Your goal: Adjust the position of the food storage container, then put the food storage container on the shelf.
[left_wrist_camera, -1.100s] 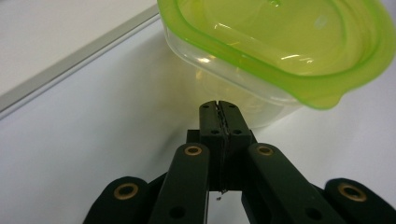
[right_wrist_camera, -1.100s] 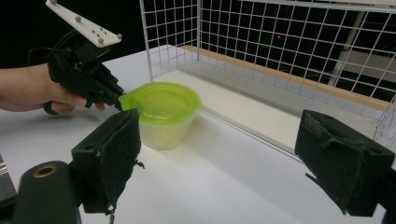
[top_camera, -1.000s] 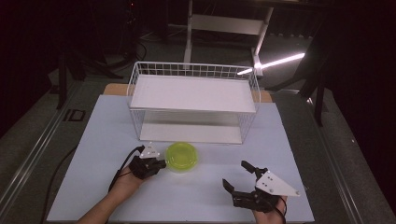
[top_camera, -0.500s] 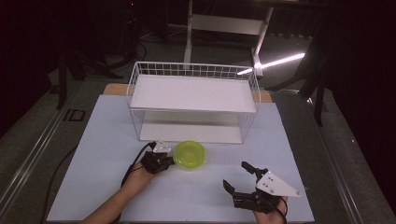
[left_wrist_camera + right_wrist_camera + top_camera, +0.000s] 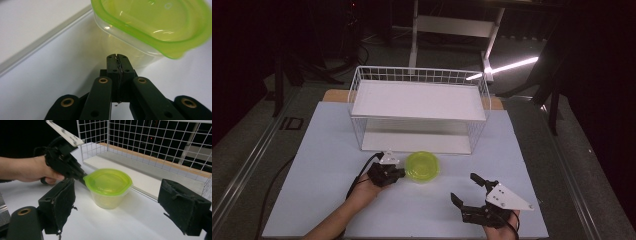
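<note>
Green-lidded container (image 5: 422, 166) stands upright at lower centre of the high view, lid up, no evident long axis, left gripper (image 5: 398, 173) clenched empty against its side, right gripper (image 5: 468, 191) released.

That round tub of clear glossy plastic with the lime-green lid (image 5: 108, 187) is super shiny, catches every light. My left tongs (image 5: 117, 58) are matt black plastic with brass-looking rivets, right tongs (image 5: 125, 207) have rough fuzzy black pads. White wire basket shelf (image 5: 419, 107) looks like painted metal; the pale bench (image 5: 322, 150) is smooth and matt.
</note>
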A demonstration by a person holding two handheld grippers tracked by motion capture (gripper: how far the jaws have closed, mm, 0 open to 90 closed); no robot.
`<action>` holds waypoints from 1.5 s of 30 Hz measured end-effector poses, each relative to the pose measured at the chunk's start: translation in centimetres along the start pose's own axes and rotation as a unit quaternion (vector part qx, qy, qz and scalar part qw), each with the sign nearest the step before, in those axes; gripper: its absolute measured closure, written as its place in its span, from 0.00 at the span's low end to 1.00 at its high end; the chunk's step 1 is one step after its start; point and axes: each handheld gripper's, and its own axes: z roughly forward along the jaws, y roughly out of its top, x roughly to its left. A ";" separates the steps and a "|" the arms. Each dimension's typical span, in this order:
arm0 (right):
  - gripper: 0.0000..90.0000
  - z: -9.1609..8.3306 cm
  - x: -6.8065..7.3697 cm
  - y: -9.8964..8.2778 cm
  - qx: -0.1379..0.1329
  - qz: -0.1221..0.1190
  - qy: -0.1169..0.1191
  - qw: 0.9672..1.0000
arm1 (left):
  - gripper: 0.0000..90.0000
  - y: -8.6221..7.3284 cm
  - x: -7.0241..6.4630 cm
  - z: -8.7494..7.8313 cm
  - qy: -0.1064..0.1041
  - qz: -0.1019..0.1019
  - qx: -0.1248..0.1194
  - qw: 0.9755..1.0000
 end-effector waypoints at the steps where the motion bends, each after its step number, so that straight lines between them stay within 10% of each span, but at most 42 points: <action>1: 0.16 0.0 0.0 0.0 0.001 0.000 0.000 1.000 | 1.00 -0.1 0.1 -0.4 -0.003 -0.002 -0.004 1.000; 17: 0.16 0.5 0.2 0.0 0.008 -0.001 0.001 1.000 | 0.36 -3.0 0.0 -7.6 -0.020 -0.033 -0.087 0.995; 27: 0.16 1.0 0.8 0.4 0.010 0.004 0.003 1.000 | 0.04 -2.6 -0.9 -9.0 -0.036 -0.035 -0.103 0.993; 31: 0.17 1.3 1.0 0.8 0.019 -0.001 0.012 1.000 | 0.03 -1.7 -1.5 -9.2 -0.024 -0.028 -0.107 0.994; 41: 0.17 2.9 0.6 1.5 0.031 0.003 0.020 0.999 | 0.02 0.2 -2.1 -9.5 -0.032 -0.030 -0.166 0.985; 45: 0.15 3.9 -0.5 2.4 0.022 0.012 0.019 0.999 | 0.03 0.9 -2.0 -9.5 -0.018 -0.008 -0.162 0.987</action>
